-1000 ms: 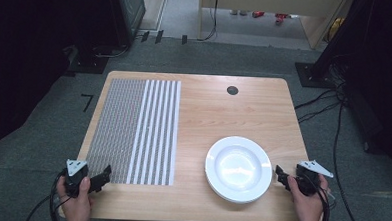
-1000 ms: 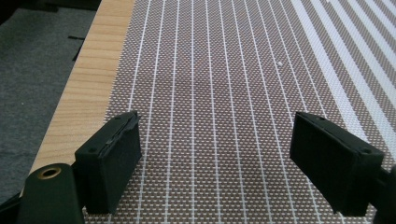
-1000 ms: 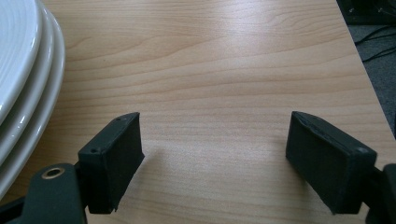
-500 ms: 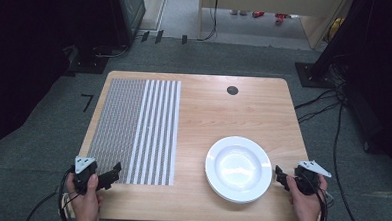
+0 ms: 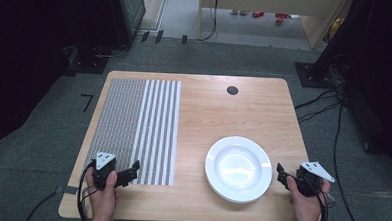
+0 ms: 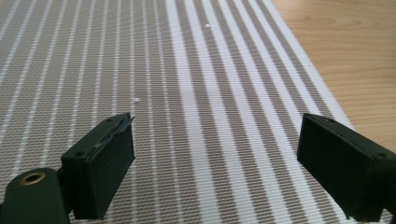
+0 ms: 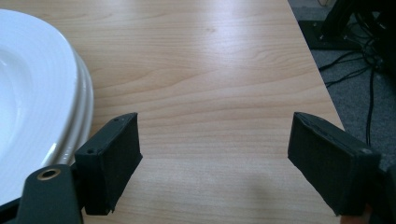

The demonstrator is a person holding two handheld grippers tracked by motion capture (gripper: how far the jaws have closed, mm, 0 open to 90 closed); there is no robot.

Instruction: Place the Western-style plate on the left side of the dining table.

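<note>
A grey and white striped placemat (image 5: 138,125) covers the left part of the wooden table (image 5: 224,111). A stack of white plates (image 5: 238,168) sits at the front right. My left gripper (image 5: 133,170) is held low over the placemat's near corner, open, with only the placemat (image 6: 196,84) between its jaws. In the left gripper view, my left gripper (image 6: 217,140) has its jaws wide apart. My right gripper (image 5: 280,174) stands open just right of the plates, apart from the rim. In the right gripper view, my right gripper (image 7: 215,126) frames bare wood, with the plates (image 7: 37,88) at its left.
A round black cable hole (image 5: 232,90) lies near the table's far edge. Bare wood spans the middle and back right. Cables (image 5: 319,103) run over the grey carpet to the right, and dark furniture stands at both sides.
My left gripper has moved right and slightly forward, from off the table's front left corner onto the placemat's near corner. The right gripper has barely moved.
</note>
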